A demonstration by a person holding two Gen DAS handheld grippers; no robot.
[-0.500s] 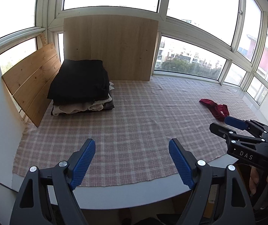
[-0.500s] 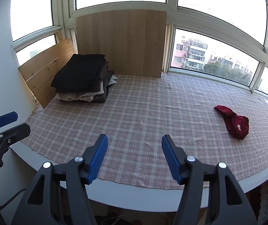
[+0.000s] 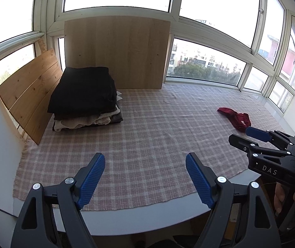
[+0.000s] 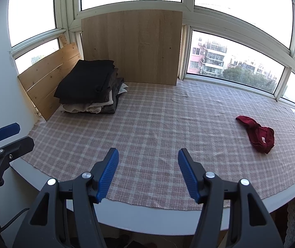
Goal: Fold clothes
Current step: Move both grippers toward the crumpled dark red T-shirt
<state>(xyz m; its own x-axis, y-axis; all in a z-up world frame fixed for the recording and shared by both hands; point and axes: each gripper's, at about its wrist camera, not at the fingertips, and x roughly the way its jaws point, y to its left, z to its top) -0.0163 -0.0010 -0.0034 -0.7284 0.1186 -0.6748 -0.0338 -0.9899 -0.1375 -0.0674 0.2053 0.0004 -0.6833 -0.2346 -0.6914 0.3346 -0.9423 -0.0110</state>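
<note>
A: Left wrist view?
B: Left gripper (image 3: 145, 177) spread wide, empty, level over the table edge. One red garment (image 3: 235, 118) at 2 o'clock, right gripper (image 3: 242, 137) just beside it.

A: Right wrist view?
B: Right gripper (image 4: 148, 173) wide, empty. Same garment (image 4: 257, 133) at 3 o'clock; one folded stack (image 4: 89, 92) at 10.

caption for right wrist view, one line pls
Open right tongs above checked cloth; red garment unfolded at right, folded stack far left.

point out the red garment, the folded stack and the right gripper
red garment (image 4: 257, 135), right wrist view, middle of the crumpled cloth.
folded stack (image 4: 87, 84), right wrist view, black top layer.
right gripper (image 4: 148, 174), right wrist view, midway between its fingertips.
</note>
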